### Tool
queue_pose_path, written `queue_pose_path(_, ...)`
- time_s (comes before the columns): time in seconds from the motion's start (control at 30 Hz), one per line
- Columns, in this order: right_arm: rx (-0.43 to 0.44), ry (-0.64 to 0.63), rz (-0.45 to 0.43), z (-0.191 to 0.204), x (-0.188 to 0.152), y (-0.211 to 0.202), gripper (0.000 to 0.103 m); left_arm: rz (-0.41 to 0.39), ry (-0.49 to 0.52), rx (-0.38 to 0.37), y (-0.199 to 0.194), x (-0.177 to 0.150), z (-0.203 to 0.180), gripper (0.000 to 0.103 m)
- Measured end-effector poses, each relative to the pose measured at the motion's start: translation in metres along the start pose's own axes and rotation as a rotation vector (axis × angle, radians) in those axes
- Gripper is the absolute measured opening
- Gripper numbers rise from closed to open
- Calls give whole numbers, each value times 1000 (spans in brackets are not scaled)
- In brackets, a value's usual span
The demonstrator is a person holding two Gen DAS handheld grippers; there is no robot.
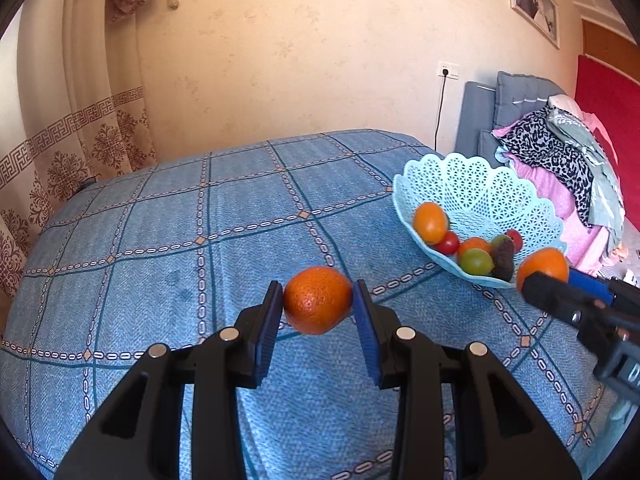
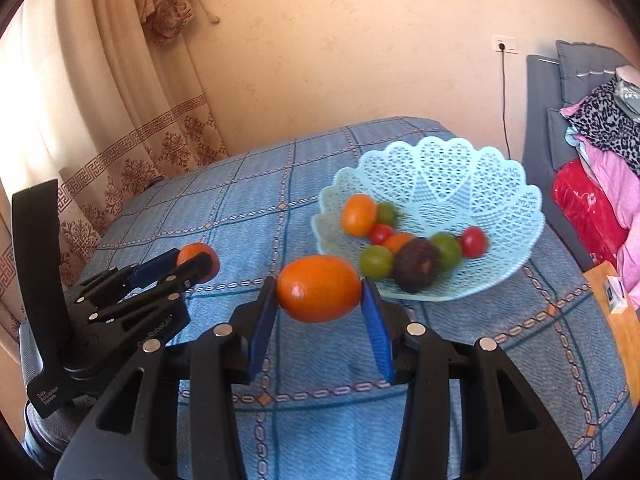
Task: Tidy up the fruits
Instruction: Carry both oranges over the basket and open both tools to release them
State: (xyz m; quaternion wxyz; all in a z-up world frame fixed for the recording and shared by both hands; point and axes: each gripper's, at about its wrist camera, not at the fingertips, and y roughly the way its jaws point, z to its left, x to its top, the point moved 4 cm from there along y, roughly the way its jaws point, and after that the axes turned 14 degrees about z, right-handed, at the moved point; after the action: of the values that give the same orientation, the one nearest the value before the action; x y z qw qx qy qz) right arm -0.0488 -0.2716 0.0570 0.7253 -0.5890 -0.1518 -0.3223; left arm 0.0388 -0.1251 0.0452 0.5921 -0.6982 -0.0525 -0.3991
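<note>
My left gripper (image 1: 318,300) is shut on a round orange (image 1: 318,300) and holds it above the blue checked cloth. My right gripper (image 2: 319,290) is shut on an oval orange fruit (image 2: 319,289), held just left of the pale blue lattice basket (image 2: 500,184). The basket (image 1: 480,184) holds several small fruits: orange, red, green and a dark avocado (image 2: 416,265). In the left wrist view the right gripper (image 1: 538,280) with its fruit (image 1: 544,262) is at the basket's near rim. In the right wrist view the left gripper (image 2: 192,264) with its orange (image 2: 196,252) is at the left.
The table is covered with a blue checked cloth (image 1: 180,240). A patterned curtain (image 1: 80,140) hangs at the left. A grey chair with piled clothes (image 1: 560,152) stands behind the basket at the right. A wooden surface with a small box (image 2: 616,292) is at far right.
</note>
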Motion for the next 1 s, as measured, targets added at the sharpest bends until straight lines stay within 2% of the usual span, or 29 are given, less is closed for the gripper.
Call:
queue_pose_path(0.33, -36, 80, -45, -45, 6, -15, 44, -7, 40, -13, -1, 9, -27, 36)
queue_pose_path(0.53, -67, 137, -56, -75, 12, -12, 44, -2, 50, -7, 2, 12, -33, 36)
queue_pose_path(0.73, -99, 138, -63, -87, 18, -5, 44, 1, 59, -1, 5, 16, -40, 37)
queue_pose_path(0.8, -131, 122, -77, -87, 21, -5, 50, 2, 60, 0, 5, 18, -41, 37)
queue_pose_path(0.83, -135, 119, -82, -88, 22, -5, 64, 2, 61, 1, 6, 18, -42, 37)
queue_pose_path(0.87, -136, 120, -91, -88, 23, -6, 73, 2, 61, 1, 6, 19, -42, 37)
queue_pose_path(1.0, -146, 121, -131, -91, 24, -13, 73, -3, 70, 3, 5, 25, -48, 37)
